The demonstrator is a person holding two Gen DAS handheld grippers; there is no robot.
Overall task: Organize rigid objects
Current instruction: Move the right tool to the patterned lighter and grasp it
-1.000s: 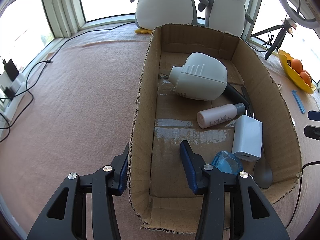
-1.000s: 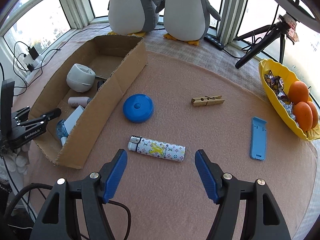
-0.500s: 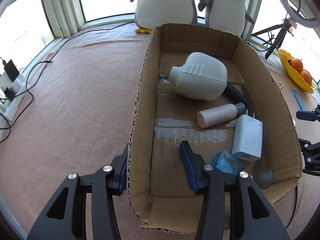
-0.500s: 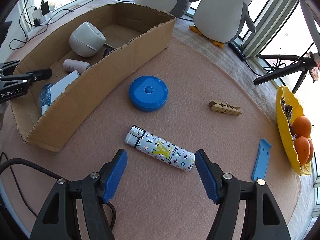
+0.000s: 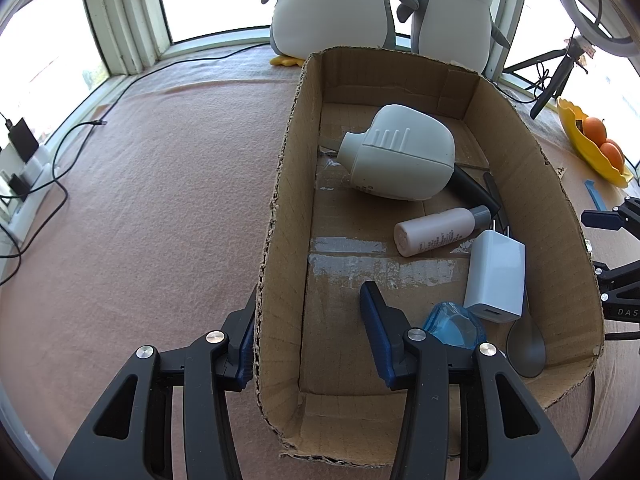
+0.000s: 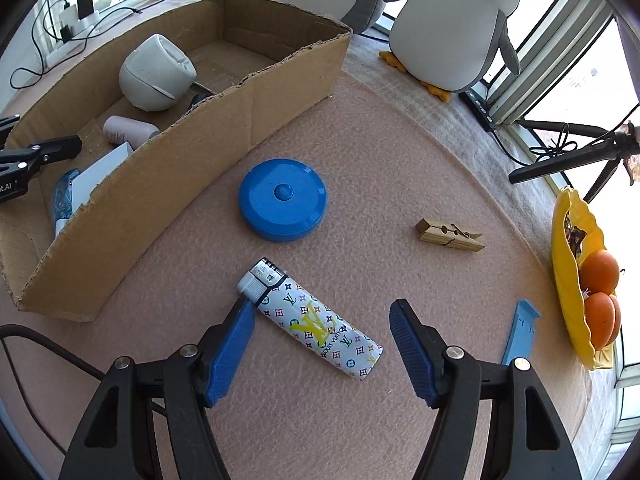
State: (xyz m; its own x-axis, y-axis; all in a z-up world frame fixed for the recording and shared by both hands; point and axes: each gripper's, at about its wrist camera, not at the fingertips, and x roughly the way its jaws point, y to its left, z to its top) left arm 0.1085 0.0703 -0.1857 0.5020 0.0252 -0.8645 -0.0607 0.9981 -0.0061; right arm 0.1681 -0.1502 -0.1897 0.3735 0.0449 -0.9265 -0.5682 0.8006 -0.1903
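Observation:
A patterned lighter [image 6: 312, 324] lies on the pink cloth, slanting between the fingers of my right gripper [image 6: 322, 312], which is open just above it without touching. Farther off lie a blue round disc [image 6: 282, 200], a wooden clothespin [image 6: 448, 234] and a blue plastic stand [image 6: 520, 332]. My left gripper [image 5: 308, 300] straddles the left wall of the cardboard box [image 5: 280, 184]. One finger is outside against the wall, the other is inside and clear of it, so it is open. Inside the box lie a white jug [image 5: 400, 160], small bottle [image 5: 436, 230], charger [image 5: 496, 276] and spoon [image 5: 526, 350].
A yellow bowl [image 6: 564, 280] with oranges sits at the right edge. Two plush penguins [image 6: 452, 28] stand behind the box by the window. A black tripod [image 6: 568, 160] leans at the back right. Cables and a power strip [image 5: 24, 184] lie far left.
My right gripper has come in closer over the lighter, which now lies between its fingers. The left gripper and box have not moved.

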